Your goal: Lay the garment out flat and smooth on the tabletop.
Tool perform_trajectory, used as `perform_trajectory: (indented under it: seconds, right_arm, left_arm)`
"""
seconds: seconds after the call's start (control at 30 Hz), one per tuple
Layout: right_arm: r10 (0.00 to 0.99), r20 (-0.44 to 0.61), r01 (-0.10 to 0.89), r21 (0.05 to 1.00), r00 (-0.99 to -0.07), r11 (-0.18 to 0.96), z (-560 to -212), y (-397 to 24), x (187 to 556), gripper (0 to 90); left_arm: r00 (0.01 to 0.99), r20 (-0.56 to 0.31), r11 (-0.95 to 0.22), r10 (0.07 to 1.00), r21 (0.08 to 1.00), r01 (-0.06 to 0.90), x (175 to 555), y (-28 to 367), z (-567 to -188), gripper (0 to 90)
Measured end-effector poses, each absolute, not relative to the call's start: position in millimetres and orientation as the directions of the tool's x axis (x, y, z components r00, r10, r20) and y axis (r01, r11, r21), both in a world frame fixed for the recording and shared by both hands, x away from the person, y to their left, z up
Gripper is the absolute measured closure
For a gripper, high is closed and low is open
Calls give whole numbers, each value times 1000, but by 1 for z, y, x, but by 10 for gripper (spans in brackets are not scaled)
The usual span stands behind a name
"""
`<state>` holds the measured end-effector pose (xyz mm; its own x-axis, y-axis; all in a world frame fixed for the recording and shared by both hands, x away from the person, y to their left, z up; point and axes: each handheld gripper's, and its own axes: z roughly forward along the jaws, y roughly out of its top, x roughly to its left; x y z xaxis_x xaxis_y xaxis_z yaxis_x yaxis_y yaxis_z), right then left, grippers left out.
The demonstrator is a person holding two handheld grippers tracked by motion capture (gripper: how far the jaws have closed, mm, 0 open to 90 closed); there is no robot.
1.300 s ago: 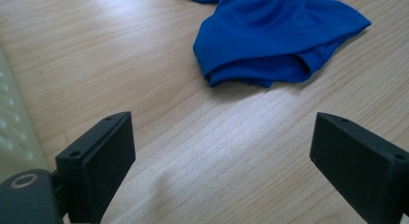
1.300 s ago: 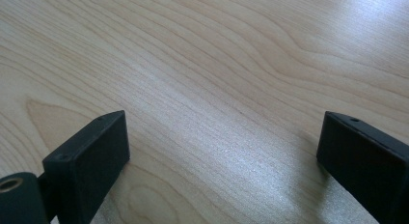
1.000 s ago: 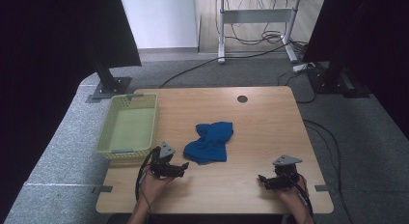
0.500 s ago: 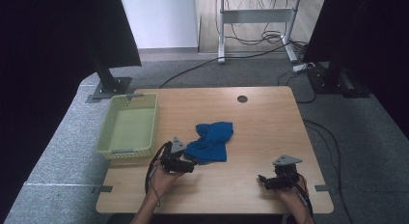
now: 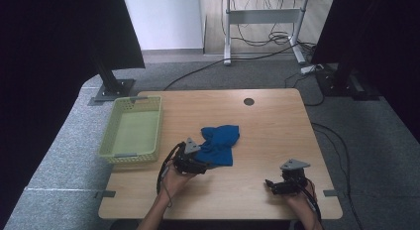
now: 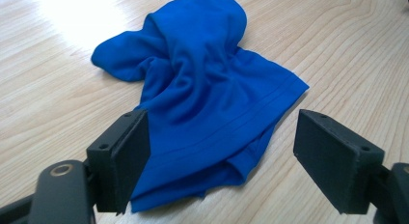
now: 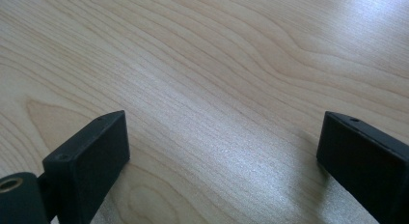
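The left hand-held gripper (image 5: 204, 168) sits at the near edge of the blue cloth (image 5: 220, 143), which lies crumpled on the worktop (image 5: 267, 126) just ahead of it. In the left gripper view the cloth (image 6: 202, 103) spreads out in front of the left hand-held gripper (image 6: 219, 161), and its hemmed near corner lies between the two black jaws. The jaws stand apart with a wide gap; they have just been closing, yet neither pad presses the fabric. The jaw on the left of that view stands right at the cloth's edge, while the one on the right stands clear of it over bare wood. The cloth is bunched and folded over itself, with a rounded hump at the end farthest from the gripper.

The right hand-held gripper (image 5: 271, 184) rests low by the near edge of the worktop, well apart from the cloth and off to the right of the left one. In the right gripper view the right hand-held gripper (image 7: 222, 161) has its jaws wide apart with bare wood grain between them.

A pale green basket (image 5: 113, 141) stands on the worktop beyond and to the left of the left hand-held gripper, near it but not touching, and well apart from the right one. A dark round hole (image 5: 248, 101) marks the worktop's far side, beyond the cloth.
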<state>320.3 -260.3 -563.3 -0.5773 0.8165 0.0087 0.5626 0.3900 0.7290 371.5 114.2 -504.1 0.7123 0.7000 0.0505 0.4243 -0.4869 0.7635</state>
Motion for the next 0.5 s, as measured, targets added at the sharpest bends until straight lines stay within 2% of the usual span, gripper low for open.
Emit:
perform_trajectory:
  seconds: [0.27, 0.3, 0.5]
  right_arm:
    - [817, 9, 563, 729, -577, 390, -563, -260, 320, 41]
    - [817, 9, 563, 729, -577, 390, -563, -260, 320, 41]
    - [816, 9, 563, 729, -577, 390, -563, -260, 320, 41]
  left_arm:
    - [734, 53, -503, 678, 761, 410, 379, 96, -507, 242]
    - [734, 53, -503, 678, 761, 410, 379, 96, -507, 275]
    - [745, 60, -516, 664, 758, 399, 382, 88, -509, 316]
